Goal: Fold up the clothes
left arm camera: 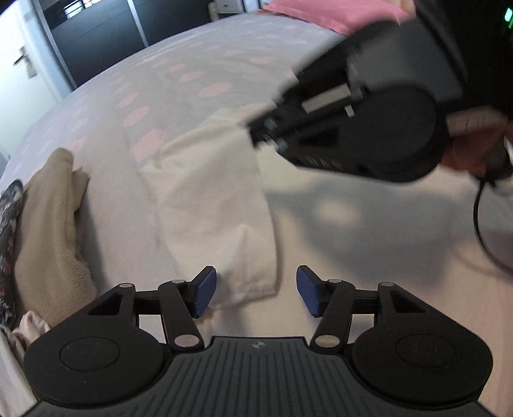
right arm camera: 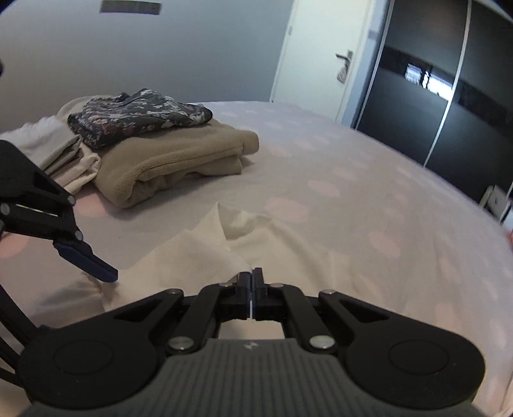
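Observation:
A white garment [left arm camera: 218,205] lies crumpled on the dotted bed sheet [left arm camera: 179,80]. My left gripper [left arm camera: 256,293] hovers open over its near hem, the blue pads [left arm camera: 205,292] standing on either side of that corner without pressing it. My right gripper [left arm camera: 264,134] reaches in from the right and is shut on the garment's far edge, which rises toward its tips. In the right wrist view the right gripper [right arm camera: 253,276] has its jaws together, with the white garment [right arm camera: 205,243] bunched just ahead. One blue finger [right arm camera: 86,259] of the left gripper shows at the left.
A stack of folded clothes sits at the bed's side: a beige fleece [right arm camera: 173,160], a dark floral piece [right arm camera: 141,118] on top and pale items [right arm camera: 61,150] beside it. A pink pillow [left arm camera: 320,12] lies at the head. A dark wardrobe [right arm camera: 433,106] and a door [right arm camera: 320,64] stand beyond the bed.

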`<state>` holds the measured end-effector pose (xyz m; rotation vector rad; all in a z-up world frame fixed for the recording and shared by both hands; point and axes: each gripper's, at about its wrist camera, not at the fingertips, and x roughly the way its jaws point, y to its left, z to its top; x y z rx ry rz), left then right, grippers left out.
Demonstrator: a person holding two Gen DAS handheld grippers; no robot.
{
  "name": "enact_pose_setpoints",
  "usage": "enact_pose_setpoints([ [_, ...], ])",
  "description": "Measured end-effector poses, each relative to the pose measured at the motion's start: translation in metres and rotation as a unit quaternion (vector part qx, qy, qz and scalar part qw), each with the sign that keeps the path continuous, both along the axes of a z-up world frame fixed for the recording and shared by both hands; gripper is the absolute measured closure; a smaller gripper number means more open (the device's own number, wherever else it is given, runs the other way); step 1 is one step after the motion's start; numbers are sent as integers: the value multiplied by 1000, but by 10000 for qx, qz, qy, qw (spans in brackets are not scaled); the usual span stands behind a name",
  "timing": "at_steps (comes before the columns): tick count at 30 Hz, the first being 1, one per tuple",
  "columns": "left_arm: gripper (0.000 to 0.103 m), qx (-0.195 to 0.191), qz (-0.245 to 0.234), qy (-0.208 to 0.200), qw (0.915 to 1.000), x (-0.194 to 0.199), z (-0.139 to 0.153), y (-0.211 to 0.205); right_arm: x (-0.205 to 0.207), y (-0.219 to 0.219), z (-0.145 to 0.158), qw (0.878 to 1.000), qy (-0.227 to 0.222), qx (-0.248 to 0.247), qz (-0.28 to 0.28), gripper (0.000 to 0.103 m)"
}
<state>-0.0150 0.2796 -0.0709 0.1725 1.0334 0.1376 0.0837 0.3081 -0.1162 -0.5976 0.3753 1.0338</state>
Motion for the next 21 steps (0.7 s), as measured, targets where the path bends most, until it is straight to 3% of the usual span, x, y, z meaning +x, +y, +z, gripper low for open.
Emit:
enact_pose_setpoints([
  [2,52,367,-85,103,9992,1,-11,-11,-11,-2,3,9982,-519,-164,258,102],
  [5,84,631,173,411,9970,6,-24,-11,-18,-4,-1,9945,-850,-400,455,103],
  [7,92,542,363,343,9973,4,-20,-5,-20,-4,-4,9923,-974,-589,495,103],
  [11,95,220,446,370,9981,1,-5,6,-18,-4,-15,9856,-1174,-1101,525,103],
  [17,96,-294,197,622,9974,-3,5,6,-12,-2,-39,9757,-1039,-1839,587,103],
  [21,93,-270,309,866,9954,-1,-7,10,-10,-2,-51,9735,-772,-2064,609,102],
])
